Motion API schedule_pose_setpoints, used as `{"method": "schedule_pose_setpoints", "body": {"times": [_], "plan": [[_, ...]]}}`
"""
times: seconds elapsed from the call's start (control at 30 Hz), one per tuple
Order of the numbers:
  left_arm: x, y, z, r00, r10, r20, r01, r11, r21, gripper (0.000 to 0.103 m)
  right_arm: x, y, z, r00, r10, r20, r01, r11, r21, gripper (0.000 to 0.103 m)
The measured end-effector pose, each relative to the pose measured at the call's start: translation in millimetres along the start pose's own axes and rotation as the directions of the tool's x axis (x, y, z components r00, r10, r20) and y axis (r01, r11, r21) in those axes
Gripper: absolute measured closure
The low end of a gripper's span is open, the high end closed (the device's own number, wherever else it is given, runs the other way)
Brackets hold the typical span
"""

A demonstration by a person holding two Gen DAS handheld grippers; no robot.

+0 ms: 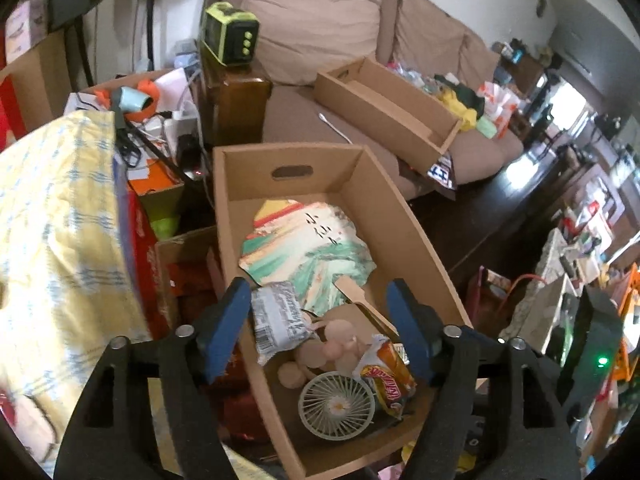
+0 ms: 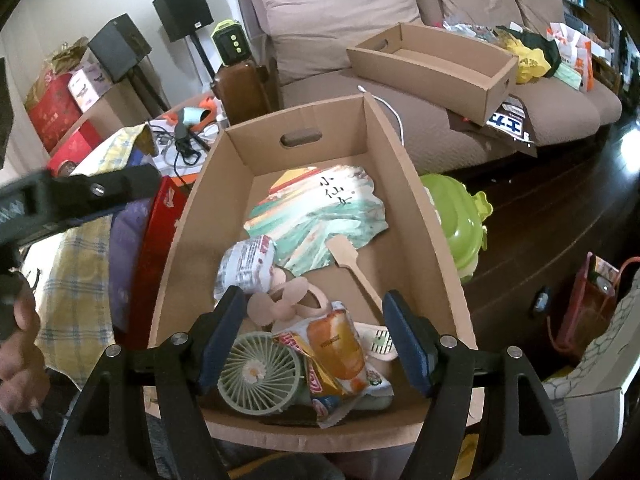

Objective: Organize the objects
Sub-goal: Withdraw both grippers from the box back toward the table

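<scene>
Several items are already lying in the near box (image 2: 412,184), while both tongs (image 1: 322,330) (image 2: 314,338) are hovering spread and empty, and the second box (image 2: 436,68) on the sofa (image 2: 344,12) is awaiting filling.

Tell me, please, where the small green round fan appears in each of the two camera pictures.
Left wrist view: the green fan lies low in the centre, in the near end of the cardboard box.
Right wrist view: the green fan lies lower centre-left, in the same near end.
Shared landmark: the painted paper fan in the box.
</scene>
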State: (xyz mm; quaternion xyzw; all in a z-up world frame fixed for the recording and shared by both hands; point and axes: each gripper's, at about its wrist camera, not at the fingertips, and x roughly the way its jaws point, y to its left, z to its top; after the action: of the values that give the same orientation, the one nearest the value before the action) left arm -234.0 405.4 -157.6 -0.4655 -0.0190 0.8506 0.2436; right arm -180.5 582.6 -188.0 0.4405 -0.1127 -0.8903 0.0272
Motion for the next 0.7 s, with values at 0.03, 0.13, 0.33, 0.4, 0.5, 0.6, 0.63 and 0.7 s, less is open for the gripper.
{"method": "schedule_pose_setpoints", "body": {"times": [0.03,0.13,0.33,0.4,0.5,0.6,0.63,0.7], "plan": [[-3.0,3.0,1.4,1.000,0.002,-0.002,-0.002,1.000,-0.003,0.029,-0.2,0.4,-0.7,1.000,0.000,0.000,0.000,1.000,0.000,0.030],[-11.8,14.2,7.4,0.999,-0.006,-0.034,0.006,1.000,0.009,0.022,1.1,2.6,-1.9,1.000,-0.003,-0.007,0.002,1.000,-0.008,0.030],[-41.8,47.1,12.6,0.999,0.031,-0.039,-0.030,0.999,0.026,0.021,0.1,5.3,-2.1,1.000,0.003,-0.005,-0.003,1.000,-0.016,0.030],[-54.5,58.9,11.2,0.998,0.042,-0.039,-0.041,0.999,0.027,0.021,0.7,6.5,-2.6,1.000,0.001,-0.008,-0.001,1.000,-0.020,0.030],[-79.8,79.5,3.8,0.999,0.036,-0.002,-0.036,0.999,-0.017,0.021,0.7,8.2,-2.9,1.000,0.002,-0.012,-0.002,1.000,-0.027,0.030],[-109.8,105.3,-6.9,0.999,0.026,0.040,-0.023,0.997,-0.070,0.020,-4.4,10.8,-1.5,1.000,0.002,0.002,-0.002,0.999,-0.036,0.030],[-122.1,116.6,-10.7,0.998,0.038,0.048,-0.034,0.996,-0.085,0.020,-5.9,11.6,-0.8,1.000,0.003,0.007,-0.003,0.999,-0.039,0.030],[-137.3,131.9,-12.3,0.997,0.059,0.049,-0.054,0.994,-0.098,0.020,-9.4,12.8,0.6,1.000,0.007,0.021,-0.006,0.999,-0.043,0.030]]}}
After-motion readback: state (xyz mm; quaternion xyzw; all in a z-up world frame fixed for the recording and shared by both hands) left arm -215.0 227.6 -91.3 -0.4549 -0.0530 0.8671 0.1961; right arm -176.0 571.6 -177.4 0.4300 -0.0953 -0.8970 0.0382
